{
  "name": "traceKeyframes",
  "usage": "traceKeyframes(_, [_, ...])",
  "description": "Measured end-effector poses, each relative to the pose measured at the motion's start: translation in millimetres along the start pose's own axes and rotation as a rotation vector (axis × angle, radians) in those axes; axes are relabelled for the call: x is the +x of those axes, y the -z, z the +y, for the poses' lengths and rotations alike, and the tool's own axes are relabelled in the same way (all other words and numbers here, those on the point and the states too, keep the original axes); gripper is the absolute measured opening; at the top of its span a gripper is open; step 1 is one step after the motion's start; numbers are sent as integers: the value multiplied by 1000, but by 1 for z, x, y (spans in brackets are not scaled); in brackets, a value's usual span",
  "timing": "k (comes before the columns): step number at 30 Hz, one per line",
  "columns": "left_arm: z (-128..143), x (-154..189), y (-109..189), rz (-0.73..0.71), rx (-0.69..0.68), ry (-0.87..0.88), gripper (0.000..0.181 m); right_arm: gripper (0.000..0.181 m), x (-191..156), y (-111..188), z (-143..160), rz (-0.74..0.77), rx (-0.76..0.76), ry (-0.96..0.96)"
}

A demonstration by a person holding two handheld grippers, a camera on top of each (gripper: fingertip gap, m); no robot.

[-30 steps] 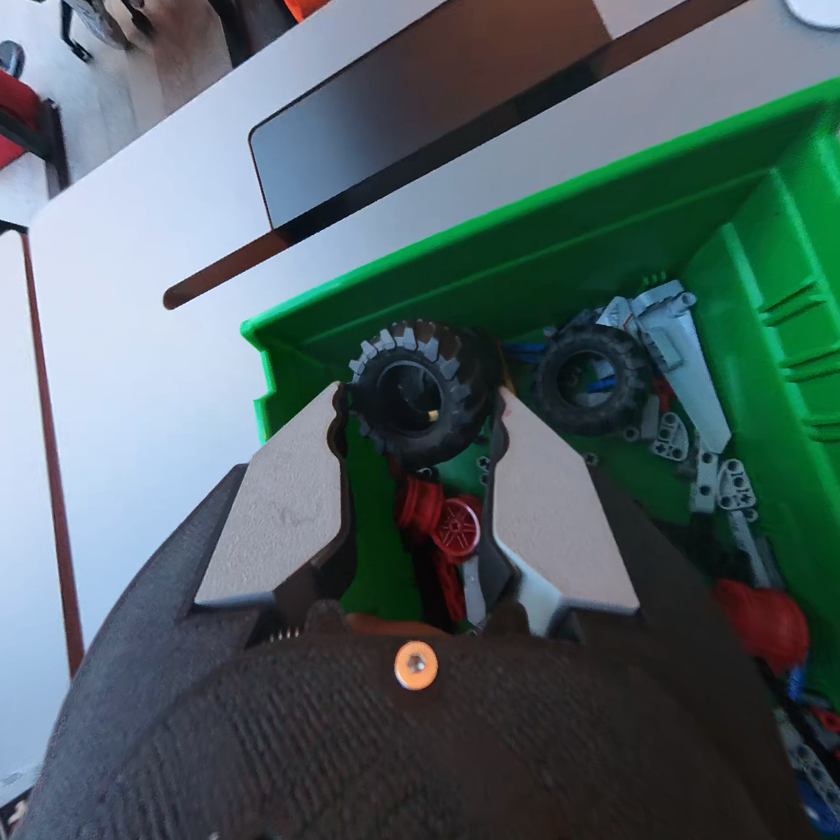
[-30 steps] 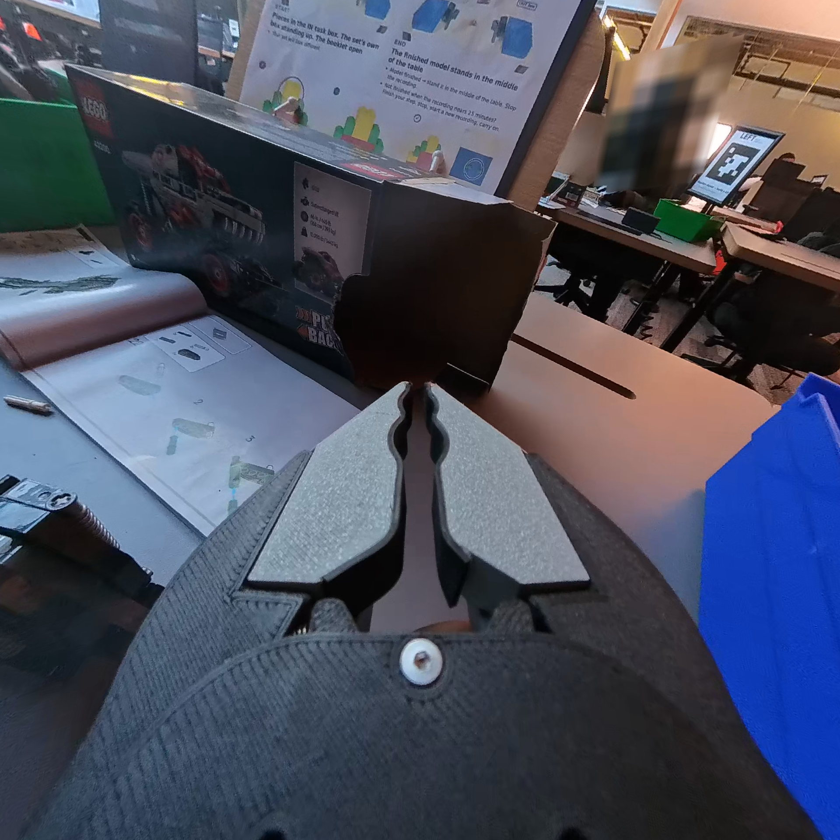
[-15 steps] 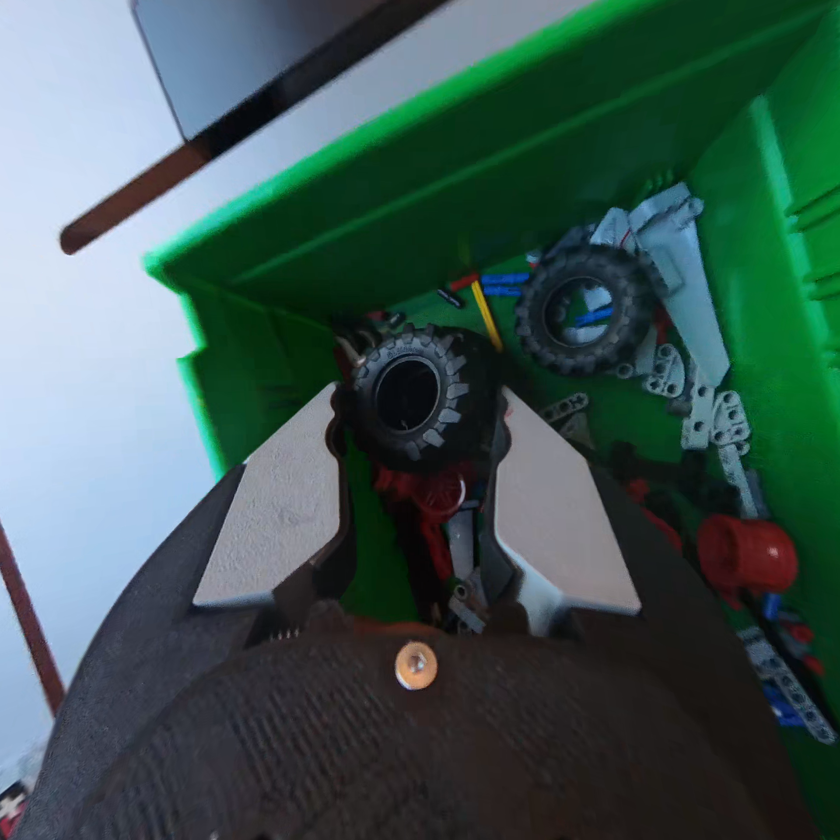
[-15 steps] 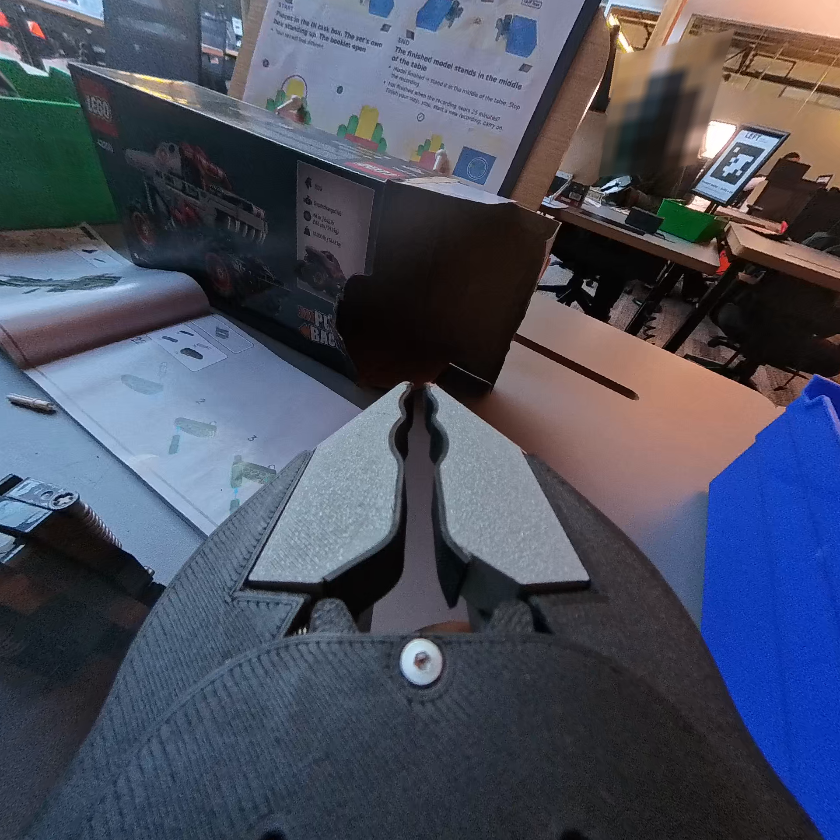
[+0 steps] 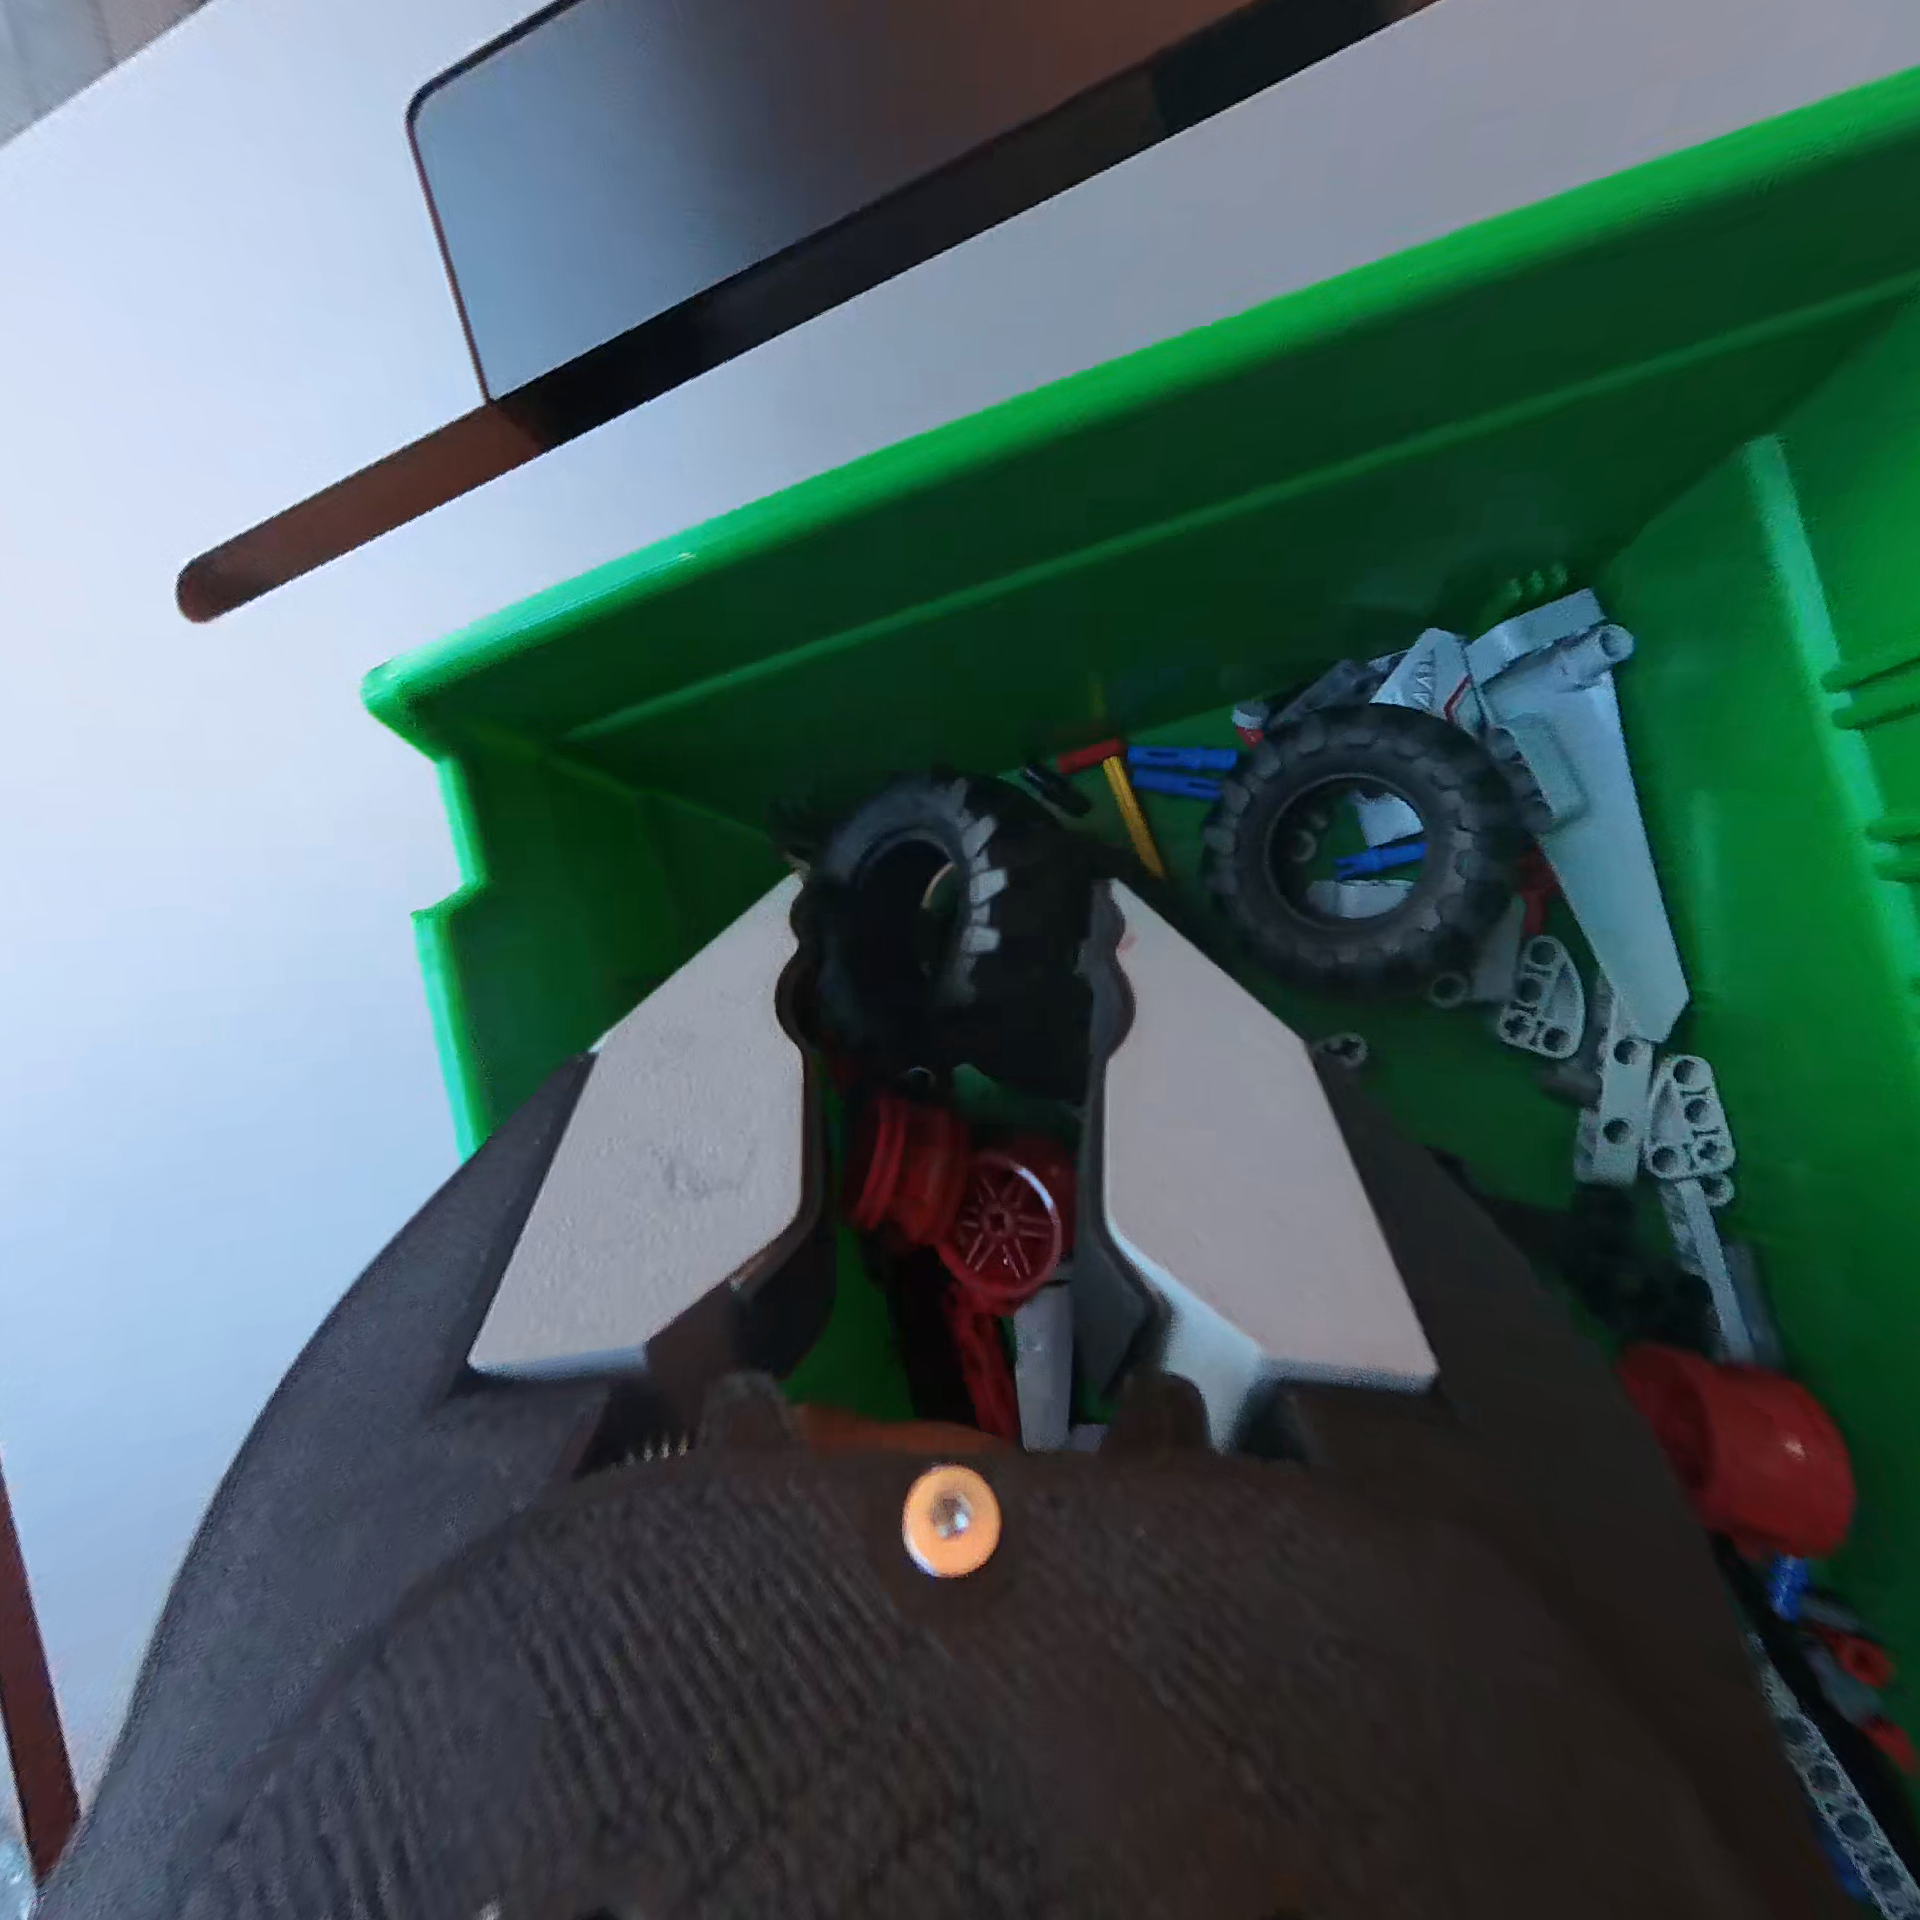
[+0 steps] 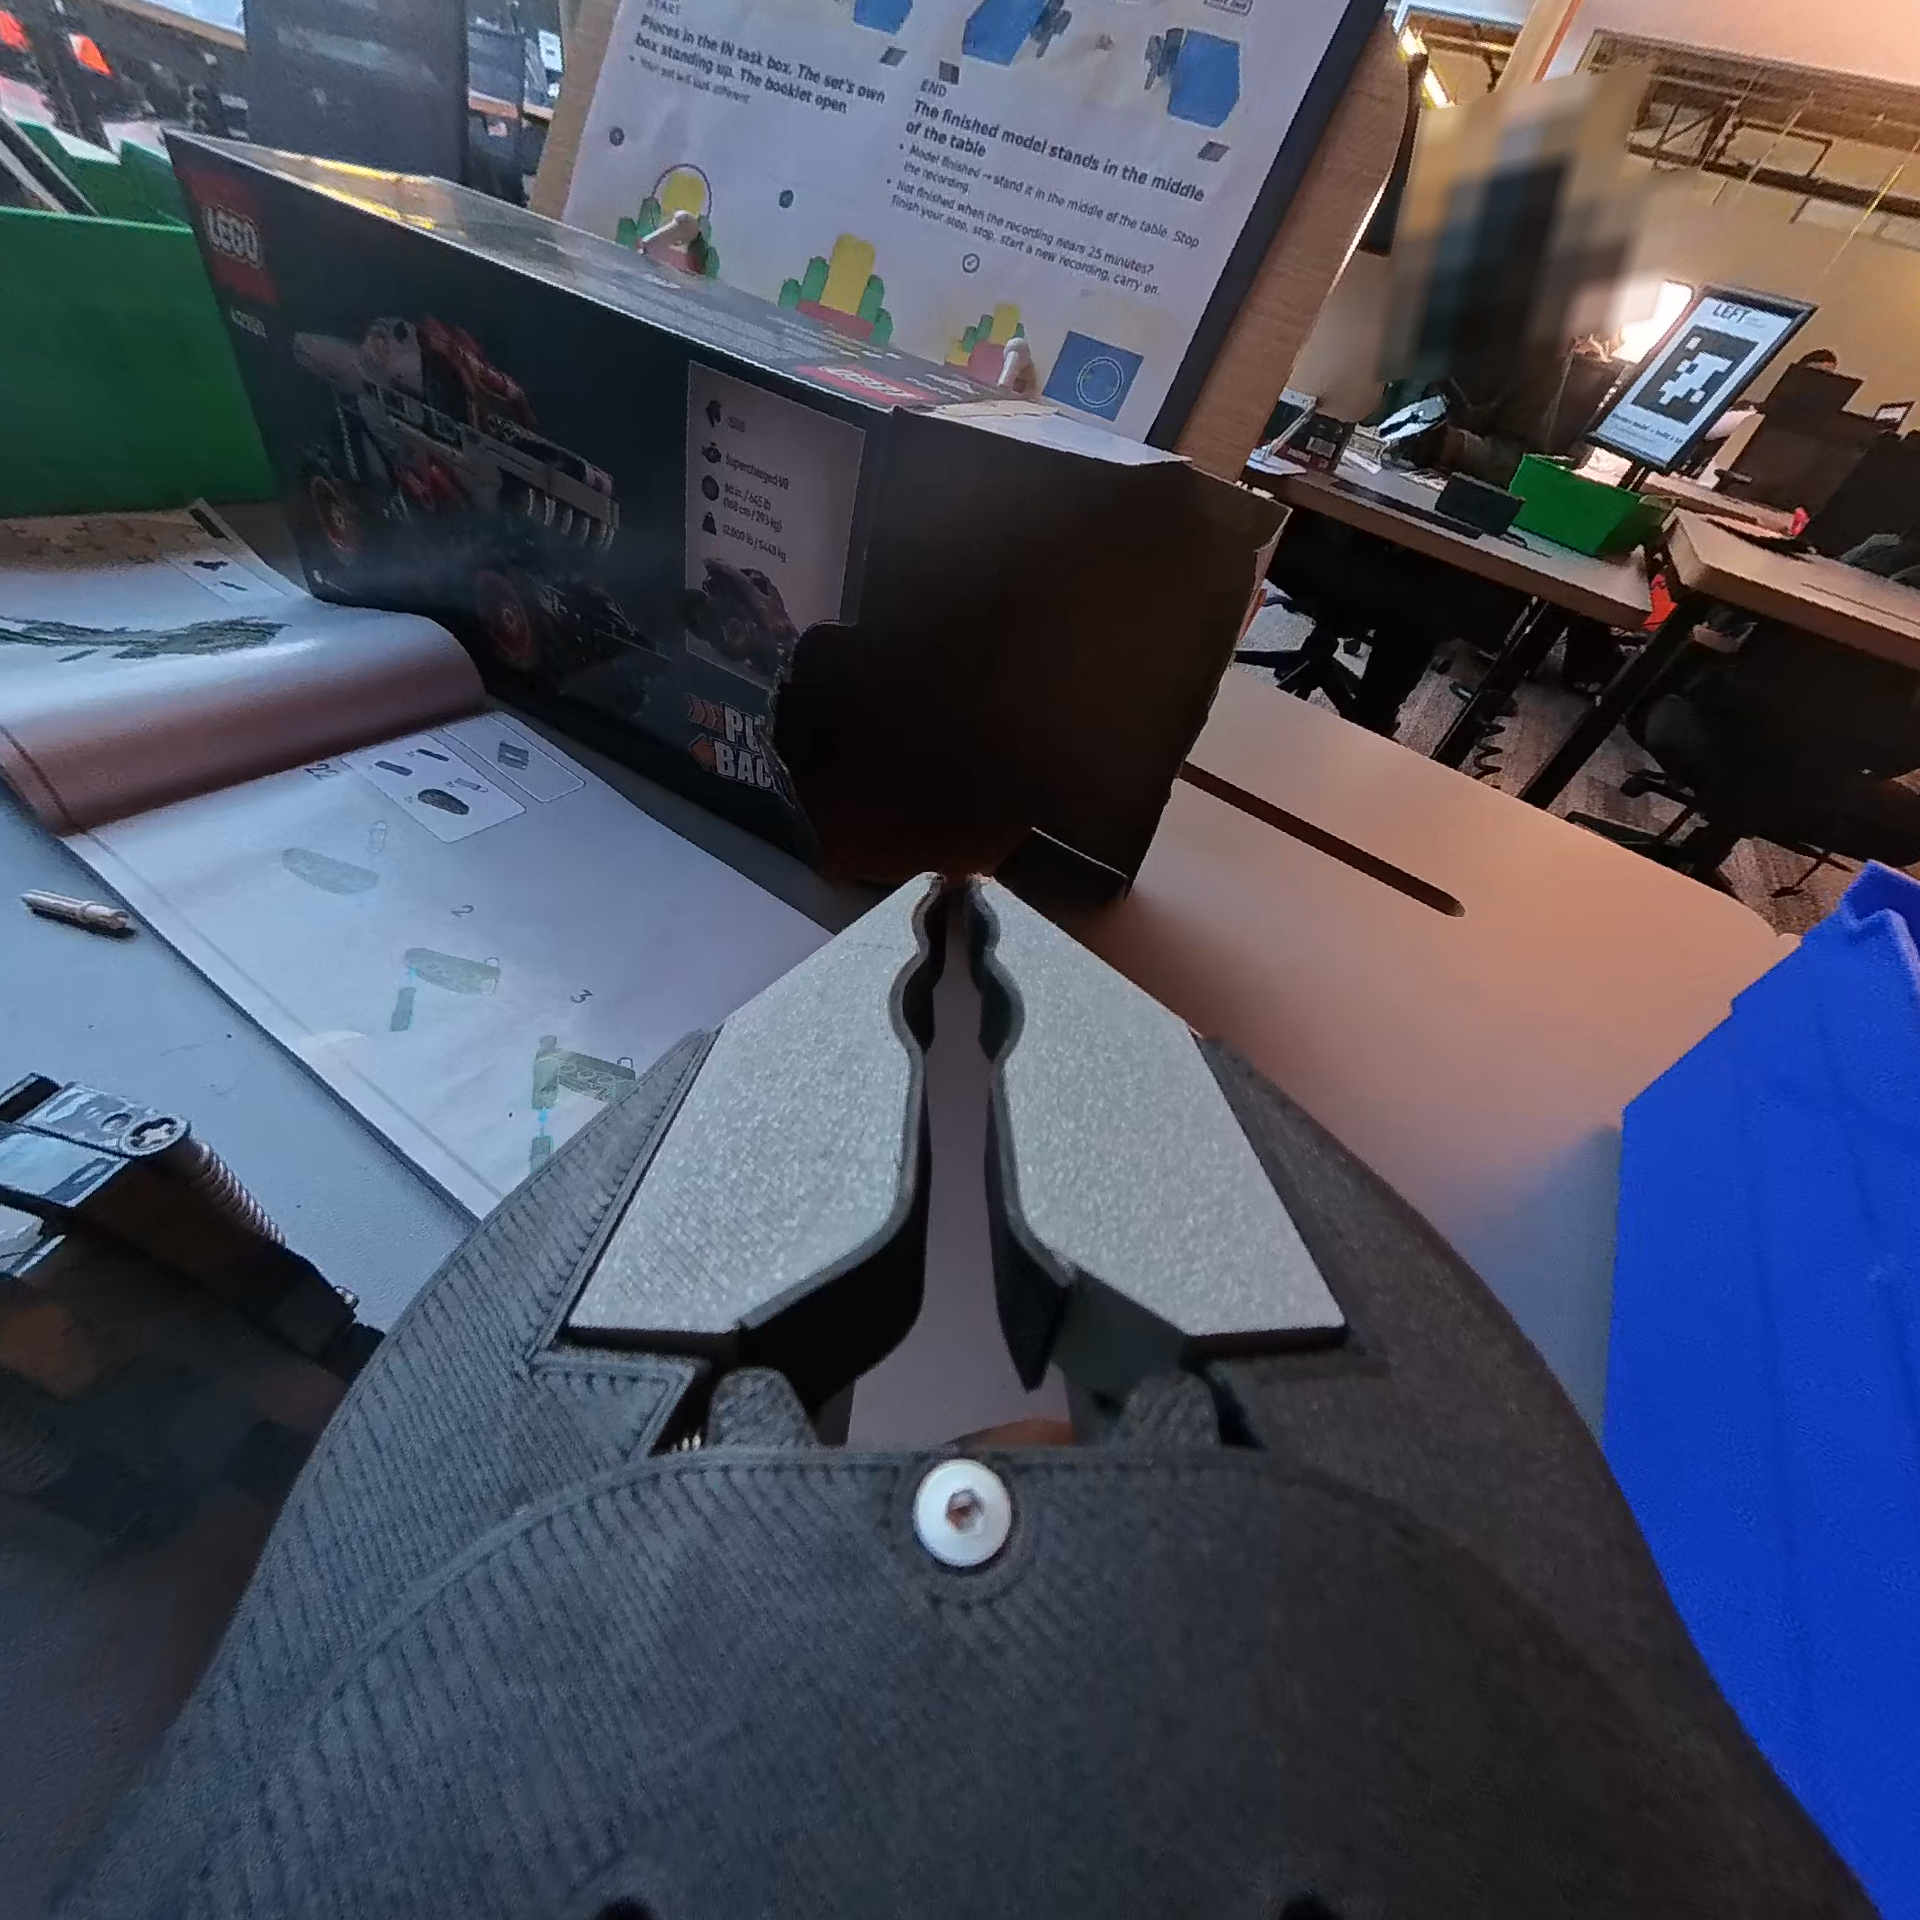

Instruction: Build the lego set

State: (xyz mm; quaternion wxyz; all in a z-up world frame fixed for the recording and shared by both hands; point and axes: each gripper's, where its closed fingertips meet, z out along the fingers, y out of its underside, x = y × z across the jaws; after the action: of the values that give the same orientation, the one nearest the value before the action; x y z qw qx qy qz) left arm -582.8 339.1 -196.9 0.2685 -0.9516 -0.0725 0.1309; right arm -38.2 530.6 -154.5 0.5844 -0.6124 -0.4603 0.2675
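My left gripper point(image 5: 951, 914) is shut on a black knobbly tyre point(image 5: 935, 925) and holds it between the fingertips over the green bin point(image 5: 1039, 540). A second black tyre point(image 5: 1351, 862) lies on the bin floor to the right. Red wheel hubs point(image 5: 966, 1195) lie under the held tyre, and grey beams and panels point(image 5: 1579, 831) lie along the right wall. My right gripper point(image 6: 956, 888) is shut and empty above the table, pointing at the set's dark box point(image 6: 665, 499). The open instruction booklet point(image 6: 343, 831) lies to its left.
A blue bin point(image 6: 1787, 1247) stands at the right of the right wrist view. A dark part-built assembly with a spring point(image 6: 125, 1174) sits at the lower left. A small metal pin point(image 6: 78, 912) lies by the booklet. A white poster point(image 6: 935, 156) stands behind the box. Tip to tip, the grippers are about 60 cm apart.
The left gripper has closed further on the tyre, squeezing and tilting it, and has drawn back from the bin. The right gripper has barely moved.
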Motion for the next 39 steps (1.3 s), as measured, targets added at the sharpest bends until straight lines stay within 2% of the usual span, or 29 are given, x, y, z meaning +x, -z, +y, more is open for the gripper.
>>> traceKeyframes(3, [-6, -5, 8, -35, 31, -1, 57, 0, 0, 0, 0, -3, 1, -5])
traceKeyframes(9, [-12, -6, 26, -25, 82, -13, 56, 0, -1, 0, 0, -8, 1, -4])
traceKeyframes(13, [9, 17, 15, 70, -31, -111, 61, 0, 0, 0, 0, -9, 3, -6])
traceKeyframes(15, [15, 16, 5, 38, -71, -139, 65, 0, 0, 0, 0, -7, 3, -5])
traceKeyframes(17, [11, 18, -1, 35, -62, -160, 60, 0, 0, 1, -1, -4, 3, -4])
traceKeyframes(19, [12, 31, -2, 120, -68, -173, 30, 0, 1, 1, -1, -2, 4, -6])
traceKeyframes(20, [11, 32, -2, 120, -60, -187, 27, 0, 1, 1, -1, -2, 4, -6])
traceKeyframes(24, [1, 25, 7, 81, -14, -185, 24, 0, 1, 1, -1, -2, 4, -6])
traceKeyframes(26, [-10, 24, 18, 80, 51, -171, 15, 0, 1, 1, -1, -3, 5, -6])
traceKeyframes(30, [-23, 23, 39, 70, 128, -166, 14, 0, 1, 0, -1, -7, 4, -7])
traceKeyframes(39, [-18, 27, 35, 53, 84, -188, 14, 0, 0, 1, -1, -7, 6, -4])
